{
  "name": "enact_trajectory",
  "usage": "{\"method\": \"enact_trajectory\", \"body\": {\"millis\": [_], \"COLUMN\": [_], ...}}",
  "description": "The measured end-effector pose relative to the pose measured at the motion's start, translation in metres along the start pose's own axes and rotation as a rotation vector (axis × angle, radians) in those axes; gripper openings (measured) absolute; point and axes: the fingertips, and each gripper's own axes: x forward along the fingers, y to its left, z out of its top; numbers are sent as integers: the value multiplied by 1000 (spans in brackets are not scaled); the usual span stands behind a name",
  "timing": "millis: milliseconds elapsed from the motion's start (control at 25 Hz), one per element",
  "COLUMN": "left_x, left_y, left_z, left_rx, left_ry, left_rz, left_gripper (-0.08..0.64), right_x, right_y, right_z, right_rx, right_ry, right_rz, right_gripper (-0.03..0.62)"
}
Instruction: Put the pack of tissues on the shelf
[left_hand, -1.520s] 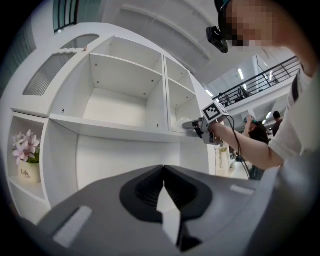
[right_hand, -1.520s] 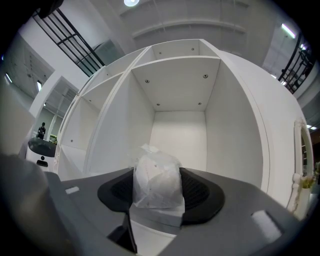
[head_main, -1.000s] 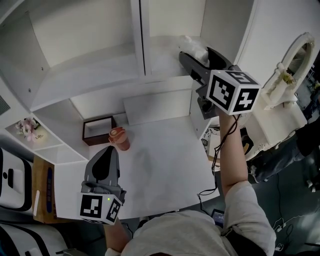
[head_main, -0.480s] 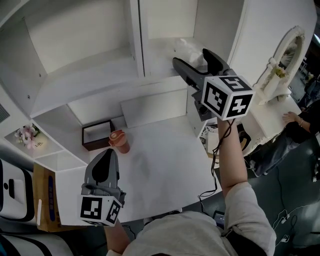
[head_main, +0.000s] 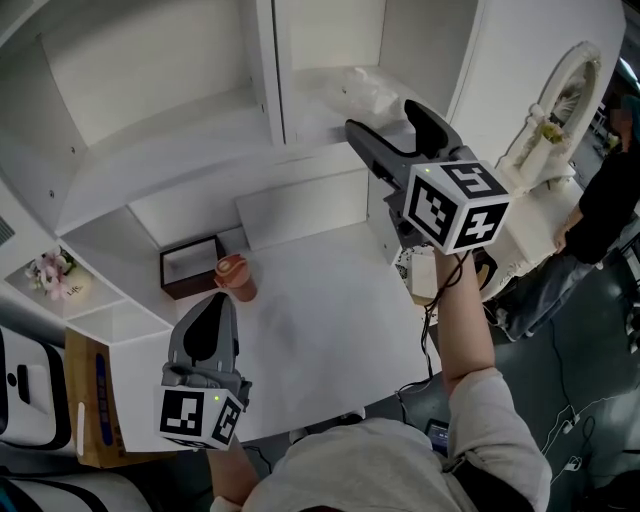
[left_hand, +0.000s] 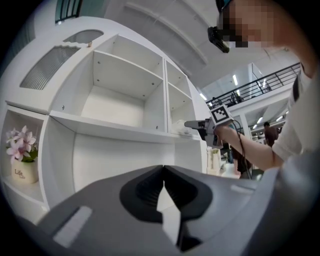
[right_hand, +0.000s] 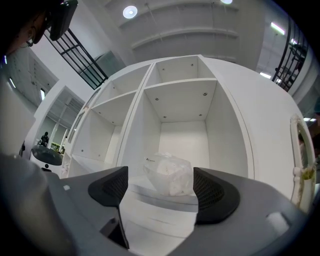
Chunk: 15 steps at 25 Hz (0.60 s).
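Observation:
The pack of tissues (head_main: 356, 88), a crinkly clear-wrapped white bundle, rests on the shelf board (head_main: 310, 125) of the narrow right compartment. My right gripper (head_main: 385, 118) is raised just in front of it, open, with nothing between its jaws. In the right gripper view the pack (right_hand: 170, 173) sits on the ledge beyond the gap of the right gripper (right_hand: 162, 190), untouched by the pads (right_hand: 111, 187). My left gripper (head_main: 212, 308) hangs low over the white table (head_main: 330, 320), shut and empty. In the left gripper view the left gripper (left_hand: 164, 172) has its jaws together.
A brown open box (head_main: 194, 262) and an orange cup (head_main: 237, 276) stand at the table's back left. A flower pot (head_main: 52, 262) sits in a low side cubby. An ornate white frame (head_main: 562, 120) and a person in black (head_main: 600, 200) are at the right.
My right gripper has drawn back a little from the tissue pack, which stays on the shelf. A person has come in at the right. The left gripper has not moved.

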Motion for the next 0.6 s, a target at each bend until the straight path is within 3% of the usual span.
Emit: {"method": "enact_trajectory", "body": {"millis": [240, 600], "left_x": [3, 4], "left_y": [-8, -24], "left_z": [-1, -3], "left_rx": [-4, -20], "left_ry": [2, -10], "left_rz": [-55, -160], "left_gripper": [0, 0], "right_x": [-27, -78], "right_y": [10, 34], "right_z": [-1, -2], "right_rx": [-3, 18], "right_ry": [6, -6], "right_rz": [-23, -20], "right_gripper": [315, -2]}}
